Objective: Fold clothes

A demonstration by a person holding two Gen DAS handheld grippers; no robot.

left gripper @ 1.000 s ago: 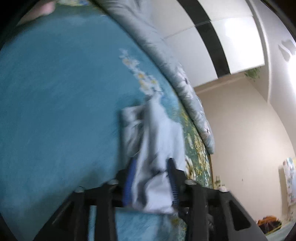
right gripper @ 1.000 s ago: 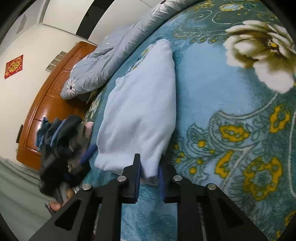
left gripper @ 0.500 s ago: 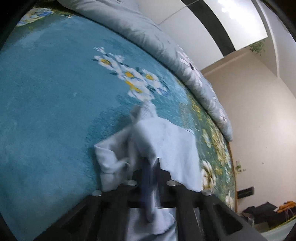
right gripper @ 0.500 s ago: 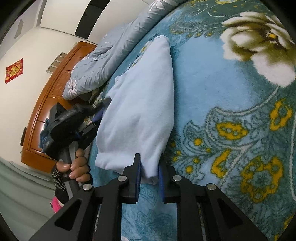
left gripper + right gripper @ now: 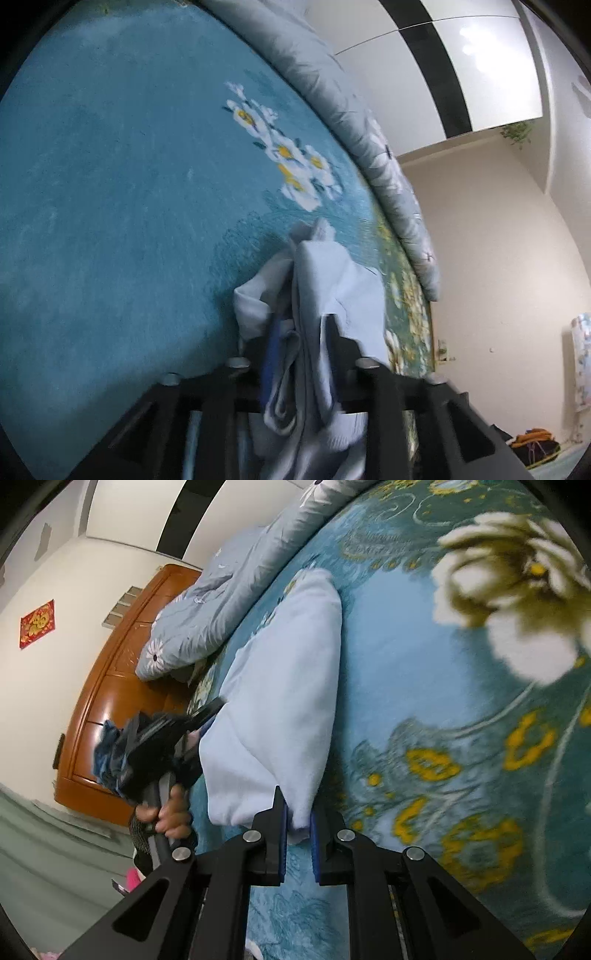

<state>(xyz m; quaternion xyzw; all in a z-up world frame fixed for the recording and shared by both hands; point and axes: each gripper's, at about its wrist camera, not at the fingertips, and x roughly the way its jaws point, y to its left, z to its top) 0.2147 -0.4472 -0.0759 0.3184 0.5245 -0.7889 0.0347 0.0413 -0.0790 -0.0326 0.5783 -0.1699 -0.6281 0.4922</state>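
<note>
**Both my grippers are on the pale blue garment**

I am holding a pale blue garment (image 5: 284, 686) that is lying on the teal flowered blanket (image 5: 424, 709) of the bed. My right gripper (image 5: 297, 823) is pinching the garment's near corner: the cloth is sitting between the two blue pads, and the fingers (image 5: 280, 834) are closing on it, nearly pressed together. From there the garment is stretching away from me in a long, smooth, folded strip across the blanket.

My left gripper (image 5: 301, 332) is working at the other end, where the cloth (image 5: 325, 288) is bunching up in thick folds. Its fingers (image 5: 267, 347) are opening, standing partly spread, with a wad of the fabric between them and spilling down over the gripper's body. I cannot tell whether the pads are pressing on it.

In the right wrist view, my left hand (image 5: 168, 812) is gripping the handle of the left gripper beside the garment's far edge. A grey floral quilt (image 5: 221, 602) is lying along the far side of the bed, near the wooden headboard (image 5: 110, 686).
</note>
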